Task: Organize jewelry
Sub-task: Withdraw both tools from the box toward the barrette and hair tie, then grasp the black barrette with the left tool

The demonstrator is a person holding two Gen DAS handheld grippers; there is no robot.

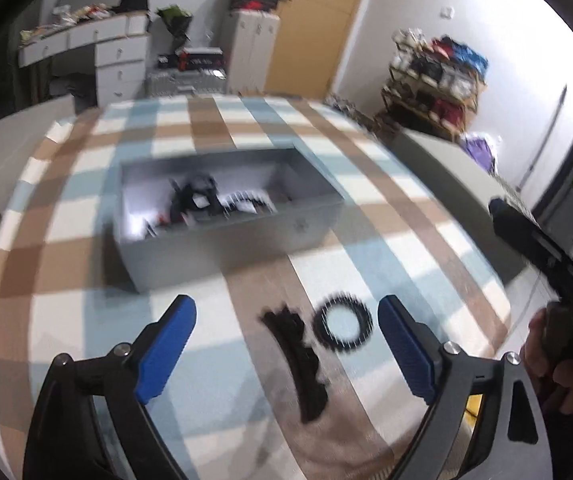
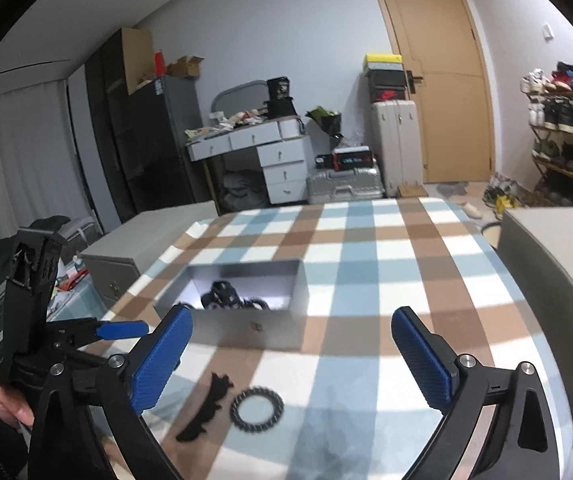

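Note:
On the checked tablecloth (image 1: 386, 216) lie a black ring-shaped bracelet (image 1: 318, 322) and, just left of it, a black curved hair piece (image 1: 306, 364). My left gripper (image 1: 286, 308) hangs open over both, with nothing touching its blue pads. Beyond them stands an open grey box (image 1: 230, 248) with several dark jewelry pieces (image 1: 202, 200) inside. In the right wrist view my right gripper (image 2: 292, 312) is open and empty, with the bracelet (image 2: 257, 391) and the curved piece (image 2: 206, 408) below it and the box (image 2: 246, 328) ahead. One blue finger (image 2: 122, 329) of the left gripper shows at the left.
A large grey case (image 2: 546, 280) stands at the table's right edge and another grey case (image 2: 126, 248) at the left. A hand (image 1: 558, 360) holds the right gripper's black body. Behind the table are a white dresser (image 2: 282, 156), suitcases (image 2: 396, 144) and a shoe rack (image 2: 566, 128).

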